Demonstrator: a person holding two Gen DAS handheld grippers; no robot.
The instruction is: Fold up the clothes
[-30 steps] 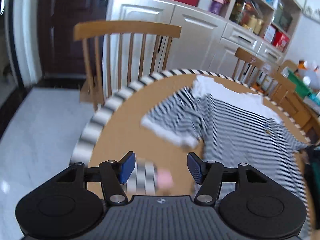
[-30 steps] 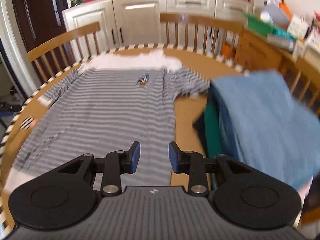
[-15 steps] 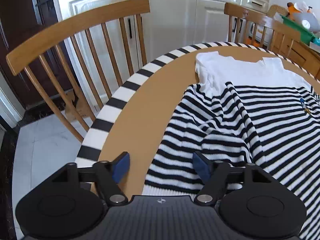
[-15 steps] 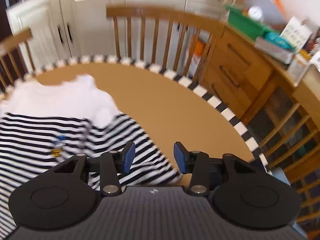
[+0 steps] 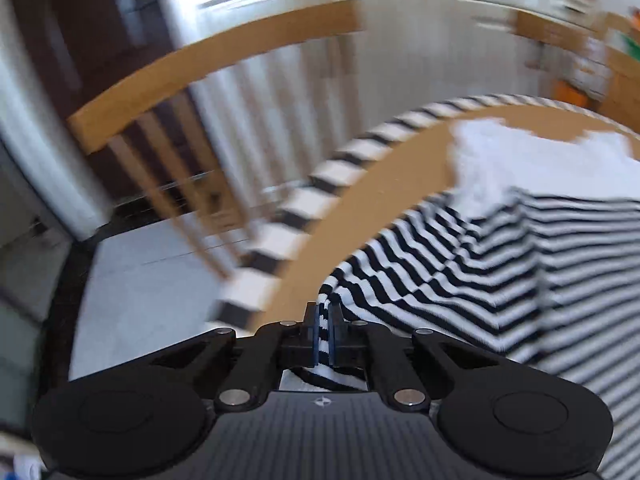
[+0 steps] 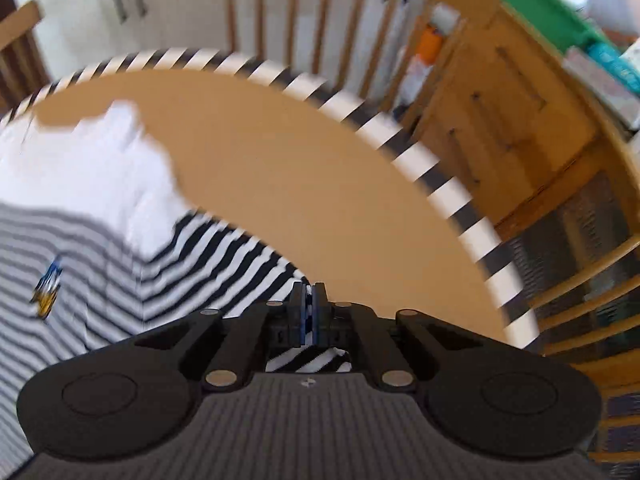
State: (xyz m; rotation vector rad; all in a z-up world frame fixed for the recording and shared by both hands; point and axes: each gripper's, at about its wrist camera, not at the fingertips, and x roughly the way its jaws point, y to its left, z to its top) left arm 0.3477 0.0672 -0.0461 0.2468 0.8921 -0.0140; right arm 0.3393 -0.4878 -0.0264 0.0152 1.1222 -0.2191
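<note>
A black-and-white striped shirt with a white upper part lies spread on the round wooden table. My left gripper is shut on the cuff of the shirt's left sleeve, and striped cloth shows behind the jaws. In the right wrist view the same shirt carries a small coloured emblem on its chest. My right gripper is shut on the end of the shirt's right sleeve, near the table's bare wood. Both views are blurred by motion.
The table has a black-and-white striped rim. A wooden chair stands at its left side, another chair at the far side. White cabinets lie behind, and a wooden sideboard with a green box is at right.
Both grippers were open above the sleeves half a second ago; each has now dropped and shut on a sleeve end. The views are closer to the table and blurred.
</note>
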